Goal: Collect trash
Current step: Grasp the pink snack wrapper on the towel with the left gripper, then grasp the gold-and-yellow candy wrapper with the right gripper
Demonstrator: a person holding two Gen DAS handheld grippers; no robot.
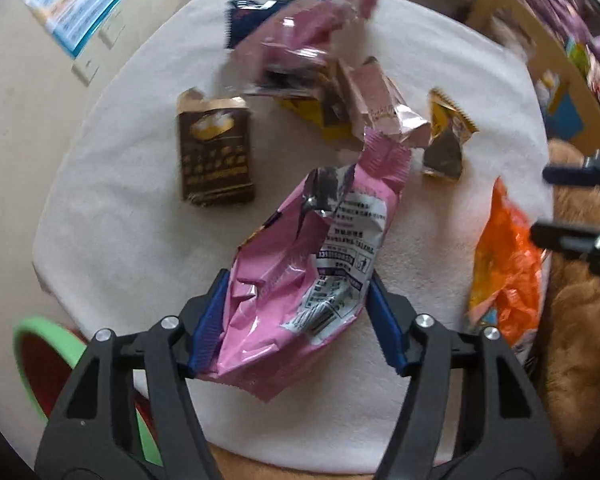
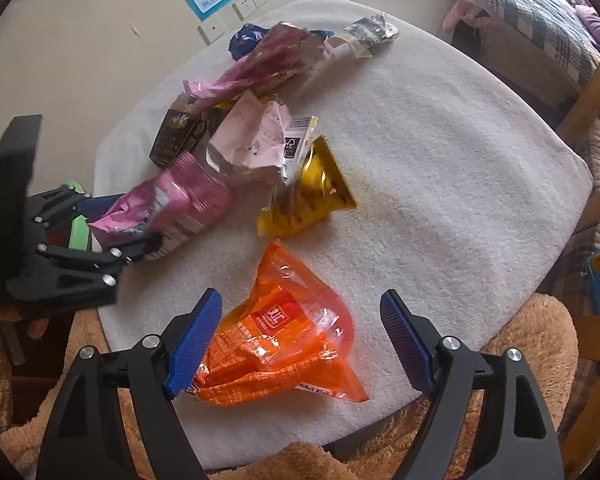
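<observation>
Empty snack wrappers lie on a white towel-covered table (image 1: 100,208). My left gripper (image 1: 296,284) is shut on a crumpled pink wrapper (image 1: 300,268), which fills the gap between its blue pads; this wrapper also shows in the right wrist view (image 2: 168,204). My right gripper (image 2: 300,312) is open around an orange wrapper (image 2: 284,336) lying near the table's front edge; the left pad touches it, the right pad stands apart. The orange wrapper shows at the right of the left wrist view (image 1: 504,264).
A brown packet (image 1: 214,148), a second pink bag (image 1: 288,48), a pale pink wrapper (image 1: 380,104), a gold wrapper (image 2: 308,192) and a dark blue one (image 2: 244,40) lie further back. A green-rimmed bin (image 1: 40,344) sits at lower left. A brown plush blanket (image 2: 520,328) surrounds the table.
</observation>
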